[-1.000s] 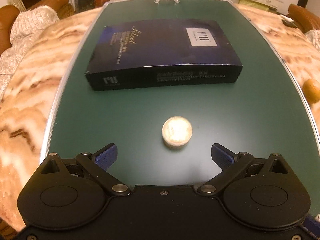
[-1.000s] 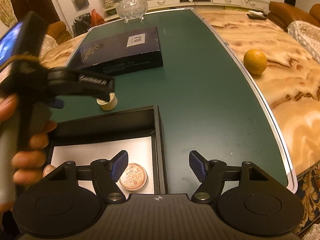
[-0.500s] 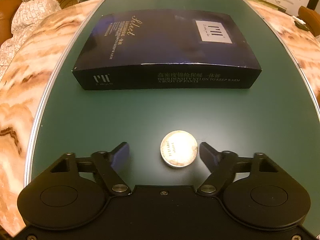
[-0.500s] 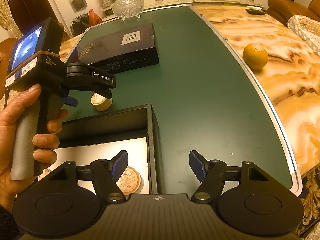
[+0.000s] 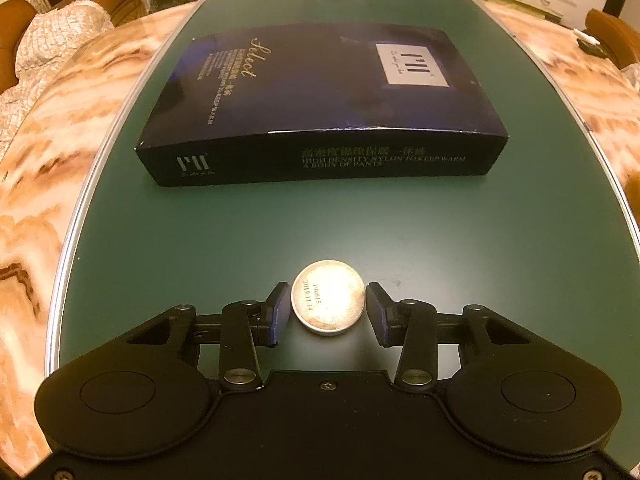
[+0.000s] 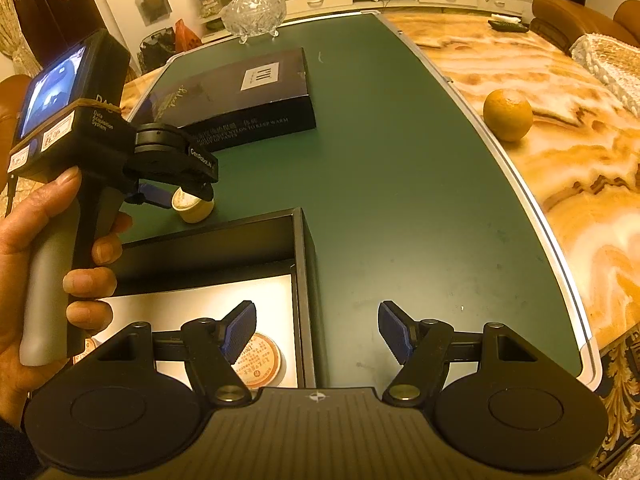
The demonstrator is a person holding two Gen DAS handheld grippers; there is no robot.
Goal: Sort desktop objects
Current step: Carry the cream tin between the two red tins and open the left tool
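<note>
The left gripper [image 5: 327,312] has closed in: its jaws now flank the small round tin [image 5: 329,302] on the tabletop [image 5: 400,224], just short of the dark box [image 5: 320,112], not yet pinching. The right gripper [image 6: 316,332] hangs with jaws apart.

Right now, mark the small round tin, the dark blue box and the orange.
small round tin [image 5: 328,302]: left wrist view, middle of its silver lid.
dark blue box [image 5: 320,92]: left wrist view, centre of its top face.
orange [image 6: 507,114]: right wrist view, middle of its peel.

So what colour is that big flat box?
Dark navy box, white label; clearest in left wrist view.
</note>
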